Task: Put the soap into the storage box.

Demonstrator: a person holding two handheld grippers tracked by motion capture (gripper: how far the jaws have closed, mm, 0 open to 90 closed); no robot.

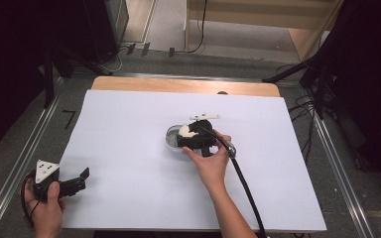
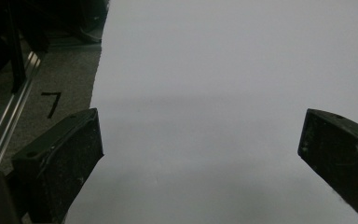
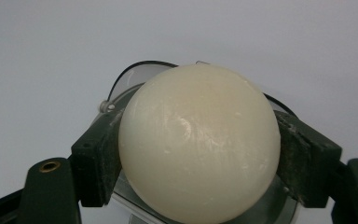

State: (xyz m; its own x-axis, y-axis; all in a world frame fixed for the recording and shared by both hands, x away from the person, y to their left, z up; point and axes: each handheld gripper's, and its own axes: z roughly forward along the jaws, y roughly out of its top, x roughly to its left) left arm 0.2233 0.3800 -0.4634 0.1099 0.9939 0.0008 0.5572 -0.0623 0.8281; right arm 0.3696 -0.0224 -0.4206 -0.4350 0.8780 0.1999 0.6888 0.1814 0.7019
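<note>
One ball (image 3: 199, 142), round, no long axis; right tool (image 3: 198, 154) clamps it; left tool (image 2: 200, 154) agape

Peeled whitish onion (image 3: 199, 142), round, glossy, over shallow metal bowl (image 3: 121, 81).

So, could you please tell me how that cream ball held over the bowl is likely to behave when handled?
The cream ball looks smooth and glossy, so it may slip between the right gripper fingers. Being round, it would probably roll if set on the flat white sheet. It keeps its shape under the squeeze, so it seems stiff; the bowl below should contain it.
</note>
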